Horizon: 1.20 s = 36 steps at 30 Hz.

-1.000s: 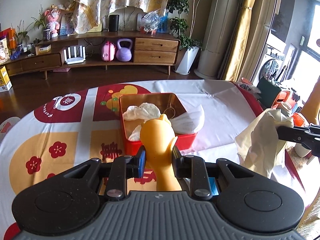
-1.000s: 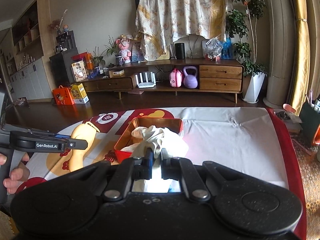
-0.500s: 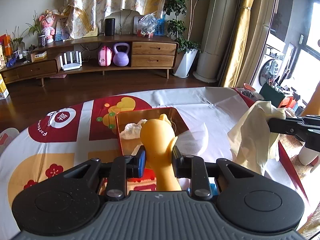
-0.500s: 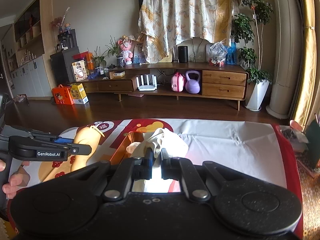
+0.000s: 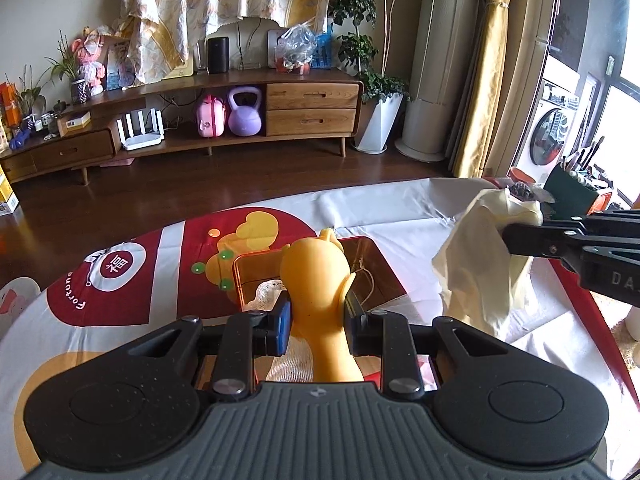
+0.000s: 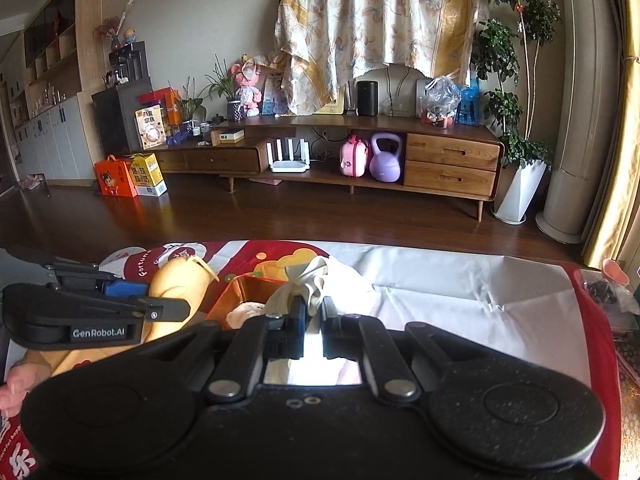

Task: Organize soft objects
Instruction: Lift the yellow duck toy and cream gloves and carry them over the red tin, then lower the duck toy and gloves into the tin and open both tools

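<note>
Compared with a second ago, the round table (image 5: 168,344) with its glossy red, white and gold cloth has slid down in both views, so more dark wood floor shows beyond it. The red tin box (image 5: 372,264), with its shiny coppery inside, now sits right under the left gripper, where before it lay further ahead. The left gripper (image 5: 316,316) is clamped on a smooth orange rubber duck-shaped toy (image 5: 316,280), pads pressing its neck, head pointing to 12 o'clock over the box. At 3 o'clock in the left view, the right gripper (image 6: 314,312), jaws nearly together, pinches a limp, crumpled cream cloth (image 5: 480,264) that hangs above the tablecloth.
</note>
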### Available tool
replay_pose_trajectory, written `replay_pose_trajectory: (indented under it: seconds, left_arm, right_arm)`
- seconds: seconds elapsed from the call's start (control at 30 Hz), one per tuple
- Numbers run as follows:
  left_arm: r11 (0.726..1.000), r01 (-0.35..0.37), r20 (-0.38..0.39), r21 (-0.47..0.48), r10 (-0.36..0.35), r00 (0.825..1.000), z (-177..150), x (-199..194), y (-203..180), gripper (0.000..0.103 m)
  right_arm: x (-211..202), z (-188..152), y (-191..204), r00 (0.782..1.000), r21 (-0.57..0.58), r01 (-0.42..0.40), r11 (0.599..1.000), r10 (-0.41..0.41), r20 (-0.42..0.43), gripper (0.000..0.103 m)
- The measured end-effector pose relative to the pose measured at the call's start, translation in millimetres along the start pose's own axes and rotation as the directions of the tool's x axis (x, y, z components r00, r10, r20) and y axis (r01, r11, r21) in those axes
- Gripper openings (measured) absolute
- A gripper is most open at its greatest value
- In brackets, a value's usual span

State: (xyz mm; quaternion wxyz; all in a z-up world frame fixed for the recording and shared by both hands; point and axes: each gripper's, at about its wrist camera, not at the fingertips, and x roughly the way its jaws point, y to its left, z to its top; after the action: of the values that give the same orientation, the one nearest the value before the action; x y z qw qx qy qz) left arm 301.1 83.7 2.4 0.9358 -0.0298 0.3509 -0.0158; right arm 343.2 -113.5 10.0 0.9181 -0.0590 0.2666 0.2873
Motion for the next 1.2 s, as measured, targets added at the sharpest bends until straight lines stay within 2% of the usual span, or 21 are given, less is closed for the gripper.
replay_pose_trajectory:
  seconds: [0.4, 0.77, 1.1, 1.2]
  left_arm:
    - [0.999, -0.027, -0.070, 0.027, 0.029, 0.997, -1.4, 63.0, 3.5, 0.026]
    - [0.999, -0.046, -0.117, 0.002, 0.046, 0.992, -10.9, 107.8, 11.7, 0.026]
    - [0.998, -0.056, -0.161, 0.007, 0.056, 0.985, -19.4, 137.5, 12.1, 0.026]
    - [0.998, -0.059, -0.177, 0.010, 0.060, 0.982, -22.5, 144.8, 12.4, 0.026]
  right_arm:
    - [69.8, -2.4, -6.3, 0.998, 0.034, -0.024, 0.999, 0.026, -0.052, 0.007]
    - [121.2, -16.8, -3.5, 0.991, 0.029, -0.048, 0.998, 0.052, -0.127, 0.007]
    - [141.2, -45.3, 1.3, 0.978, 0.000, -0.062, 0.998, 0.061, -0.200, 0.007]
    - [142.8, -49.3, 3.1, 0.979, -0.027, -0.041, 0.999, 0.034, -0.203, 0.007]
